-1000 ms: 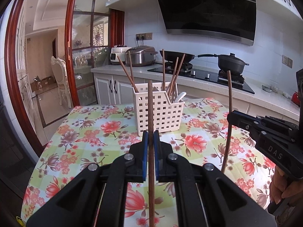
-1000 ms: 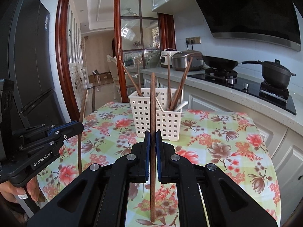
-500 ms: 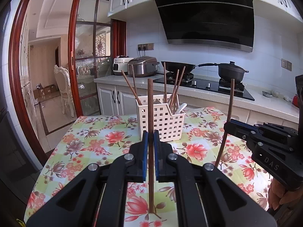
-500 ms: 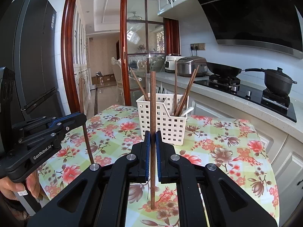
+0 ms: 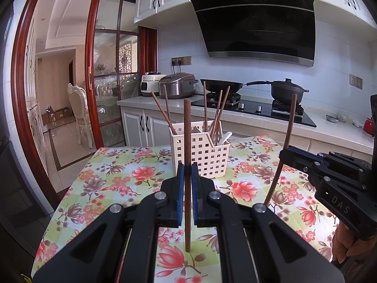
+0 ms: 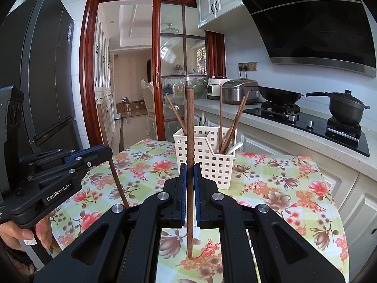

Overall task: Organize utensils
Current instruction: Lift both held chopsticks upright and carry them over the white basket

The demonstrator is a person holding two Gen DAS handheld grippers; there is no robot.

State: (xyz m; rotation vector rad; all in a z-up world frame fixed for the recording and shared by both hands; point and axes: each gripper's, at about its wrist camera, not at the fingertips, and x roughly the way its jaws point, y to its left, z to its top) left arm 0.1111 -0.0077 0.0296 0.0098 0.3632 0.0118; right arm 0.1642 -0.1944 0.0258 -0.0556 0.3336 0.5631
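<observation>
Holding one long dark-brown wooden chopstick (image 5: 187, 165) upright in my left gripper (image 5: 187, 176), I can see its blue-padded jaws pinched tight on the stick around mid-length, the lower end hanging just above the floral tablecloth (image 5: 113, 176). My right gripper (image 6: 190, 179) has its jaws clamped the same way on a second brown wooden chopstick (image 6: 190, 160), also upright; from the left camera that stick leans slightly and sits off to the right. Ahead of both, near the far edge of the table, stands the white perforated plastic utensil basket (image 5: 205, 155), divided into compartments. It already has several matching chopsticks standing in it: two leaning in the left compartment (image 5: 162, 113) and about three in the right one (image 5: 218, 113), with a white spoon handle (image 5: 225, 138) poking out beside them. So I judge the job well along: most of the sticks seem sorted into the basket, and I see no loose utensils on the part of the cloth that shows, though my own grippers hide the near strip. What remains, as I read it, is carrying these two held sticks forward and over the rim, lowering each into a compartment and letting go. Both sticks are well short of the basket, so neither drop has begun. I cannot tell which compartment they belong in.
</observation>
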